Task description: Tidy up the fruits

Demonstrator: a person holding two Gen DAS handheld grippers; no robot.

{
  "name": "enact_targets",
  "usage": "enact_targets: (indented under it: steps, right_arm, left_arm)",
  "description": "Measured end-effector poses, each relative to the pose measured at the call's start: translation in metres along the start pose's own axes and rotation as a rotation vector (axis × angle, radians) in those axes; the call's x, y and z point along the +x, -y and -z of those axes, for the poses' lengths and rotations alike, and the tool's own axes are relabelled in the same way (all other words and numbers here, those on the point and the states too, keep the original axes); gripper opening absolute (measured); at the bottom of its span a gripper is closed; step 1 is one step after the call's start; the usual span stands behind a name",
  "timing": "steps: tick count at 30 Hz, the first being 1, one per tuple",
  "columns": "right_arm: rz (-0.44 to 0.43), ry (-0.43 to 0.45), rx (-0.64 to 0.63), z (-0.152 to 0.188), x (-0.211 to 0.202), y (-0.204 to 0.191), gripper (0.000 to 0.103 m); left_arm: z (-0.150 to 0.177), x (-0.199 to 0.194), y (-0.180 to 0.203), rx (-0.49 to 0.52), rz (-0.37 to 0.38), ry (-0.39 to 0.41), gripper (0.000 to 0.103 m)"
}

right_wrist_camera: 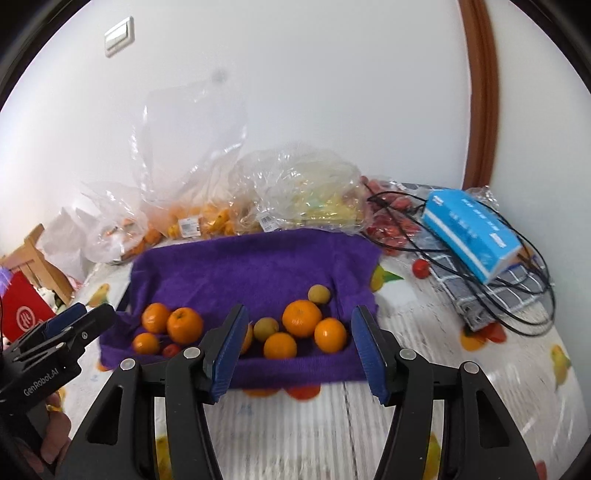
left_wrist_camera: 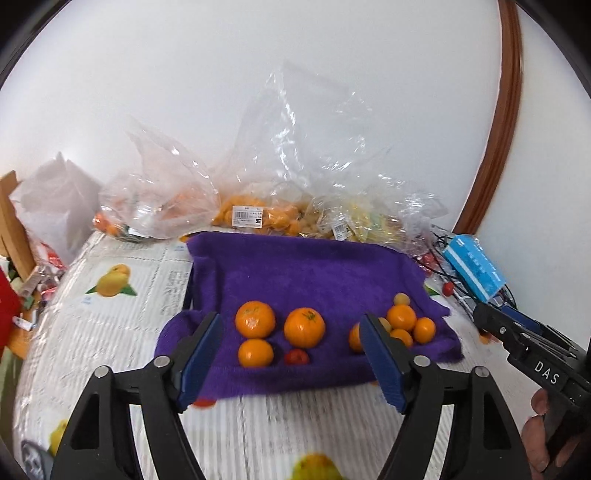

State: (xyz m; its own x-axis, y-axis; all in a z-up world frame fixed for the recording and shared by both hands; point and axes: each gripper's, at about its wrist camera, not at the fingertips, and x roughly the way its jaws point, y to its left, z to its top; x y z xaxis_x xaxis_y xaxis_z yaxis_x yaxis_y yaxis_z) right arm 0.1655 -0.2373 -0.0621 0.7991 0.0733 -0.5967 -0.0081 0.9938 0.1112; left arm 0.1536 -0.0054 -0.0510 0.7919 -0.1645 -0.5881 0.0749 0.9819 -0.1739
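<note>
- Bench: covered in white printed paper with fruit pictures, ribbed look; some blur near the lower edge.
- Purple towel sits mid-bench, back edge raised, front edge draped down.
- Fruit on the towel, two clusters. Left cluster: three oranges plus one small red fruit. Right cluster: several oranges with pale yellow-green fruits mixed in, touching each other.
- Behind the towel: clear plastic bags against the wall, holding orange and yellow fruit, price labels visible.
- Right side of bench: blue box on a checked cloth, black cable looped around it, loose red tomatoes near.
- Room: plain white wall, brown curved trim at right, wall switch upper left, wooden chair far left.
- Left gripper: jaws fairly wide, nothing between the pads, hovering at the towel's front edge.
- Right gripper: jaws apart, empty, over the right cluster's front.
</note>
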Motion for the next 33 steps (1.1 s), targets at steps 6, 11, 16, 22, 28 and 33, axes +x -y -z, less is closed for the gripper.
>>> enact_targets:
  steps: [6,11,16,22,28,33]
  right_arm:
    - [0.021,0.032,0.015,0.019,-0.052,0.006,0.086]
    - [0.001,0.052,0.014,0.032,-0.09,0.006,0.097]
    - [0.03,0.048,-0.03,0.046,-0.118,0.0,0.098]
    - [0.032,0.07,-0.029,0.057,-0.144,0.0,0.103]
    - [0.033,0.089,-0.037,0.064,-0.167,-0.004,0.103]
    - [0.043,0.106,-0.035,0.067,-0.179,-0.005,0.103]
  left_arm:
    - [0.012,-0.042,0.011,0.022,-0.023,0.017,0.087]
    - [0.023,-0.071,0.019,0.027,-0.038,0.027,0.089]
    - [0.031,-0.095,0.024,0.032,-0.049,0.041,0.09]
    - [0.039,-0.122,0.028,0.043,-0.071,0.072,0.09]
    - [0.041,-0.14,0.029,0.046,-0.069,0.095,0.09]
    - [0.042,-0.149,0.032,0.053,-0.072,0.11,0.091]
